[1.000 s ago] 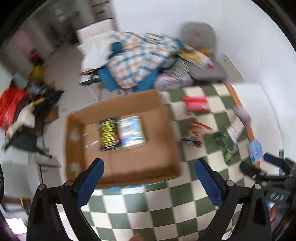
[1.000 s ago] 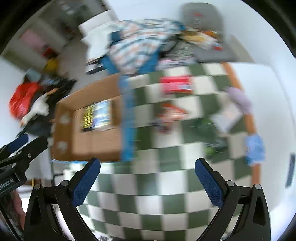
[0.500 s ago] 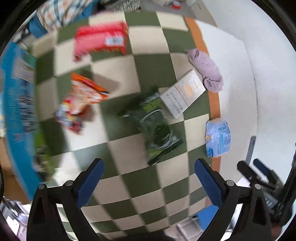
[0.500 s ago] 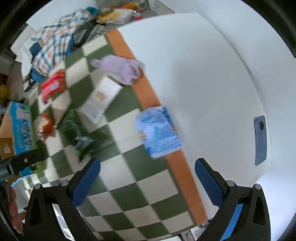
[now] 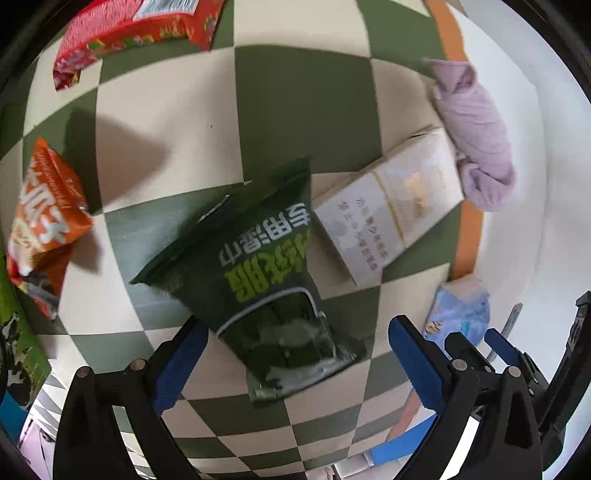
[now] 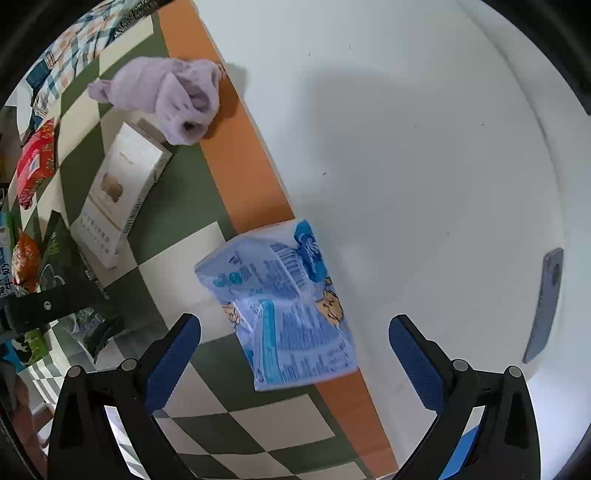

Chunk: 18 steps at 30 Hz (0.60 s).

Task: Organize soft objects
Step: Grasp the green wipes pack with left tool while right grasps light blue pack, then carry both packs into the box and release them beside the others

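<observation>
Left wrist view: the left gripper [image 5: 295, 354] hangs with its blue fingers [image 5: 177, 363] spread wide and empty, straddling the lower end of a dark green wet-wipes pouch [image 5: 255, 273] that lies flat on the green-and-cream checkered cloth [image 5: 306, 110]. Just beside the pouch, touching its upper right edge, lies a white carton [image 5: 391, 218]; a rolled lilac cloth [image 5: 476, 136] sits at the carton's far end, on the orange border. An orange snack bag [image 5: 44, 218] lies to the left, a red packet [image 5: 133, 26] at the top, and a pale blue packet [image 5: 458, 314] by the right finger.

Right wrist view: the right gripper [image 6: 295, 354] is likewise spread and holds nothing, poised over the pale blue packet [image 6: 284, 306], which lies half on the orange border and half on the white surface [image 6: 406, 147]. The lilac cloth [image 6: 173, 96] and the white carton [image 6: 122, 192] lie beyond, and a phone [image 6: 546, 302] rests far right.

Judging by this, nearly everything here remains to be gathered: neither packet is gripped yet, and all the soft items lie scattered.
</observation>
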Each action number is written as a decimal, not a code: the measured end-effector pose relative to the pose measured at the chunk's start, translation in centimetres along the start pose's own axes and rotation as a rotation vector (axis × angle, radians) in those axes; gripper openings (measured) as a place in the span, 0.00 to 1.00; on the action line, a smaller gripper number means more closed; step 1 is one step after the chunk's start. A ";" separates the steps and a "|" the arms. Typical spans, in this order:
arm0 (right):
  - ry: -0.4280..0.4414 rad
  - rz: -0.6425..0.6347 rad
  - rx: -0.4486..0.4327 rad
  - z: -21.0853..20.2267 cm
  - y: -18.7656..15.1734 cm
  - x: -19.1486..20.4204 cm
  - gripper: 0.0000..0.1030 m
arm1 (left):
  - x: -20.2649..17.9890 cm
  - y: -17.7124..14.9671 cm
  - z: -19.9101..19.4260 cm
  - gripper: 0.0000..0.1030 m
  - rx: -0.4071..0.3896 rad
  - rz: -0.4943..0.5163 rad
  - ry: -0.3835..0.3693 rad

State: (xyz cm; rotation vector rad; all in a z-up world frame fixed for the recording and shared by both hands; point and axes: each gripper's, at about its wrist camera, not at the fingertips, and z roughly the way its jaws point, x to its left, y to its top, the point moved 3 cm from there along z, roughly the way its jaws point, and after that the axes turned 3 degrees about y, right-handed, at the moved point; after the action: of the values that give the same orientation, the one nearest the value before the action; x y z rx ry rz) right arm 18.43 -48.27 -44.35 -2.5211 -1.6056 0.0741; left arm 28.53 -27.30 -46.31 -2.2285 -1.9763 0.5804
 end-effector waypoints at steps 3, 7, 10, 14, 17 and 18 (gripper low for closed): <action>0.015 -0.001 0.017 0.9 0.2 0.1 1.00 | -0.3 0.2 0.2 0.79 -0.017 0.012 0.036; 0.027 0.000 0.042 2.0 0.5 0.4 0.95 | -0.6 0.4 -0.5 0.42 -0.068 0.047 0.100; 0.031 0.013 0.062 3.0 0.8 0.4 0.77 | -0.5 0.4 -0.6 0.33 -0.082 0.050 0.108; 0.025 0.027 0.061 3.3 0.7 0.6 0.64 | 0.1 0.2 -1.2 0.30 -0.096 0.048 0.108; 0.037 0.042 0.055 3.1 0.6 0.8 0.54 | 0.9 -0.4 -2.0 0.30 -0.109 0.052 0.110; 0.042 0.045 0.054 2.9 0.7 0.9 0.49 | 1.0 -0.5 -2.3 0.30 -0.112 0.057 0.107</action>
State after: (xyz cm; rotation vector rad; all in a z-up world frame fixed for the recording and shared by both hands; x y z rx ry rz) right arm 19.05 -47.50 -47.32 -2.5014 -1.5115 0.0685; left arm 28.89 -25.89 -44.26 -2.3340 -1.9445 0.3563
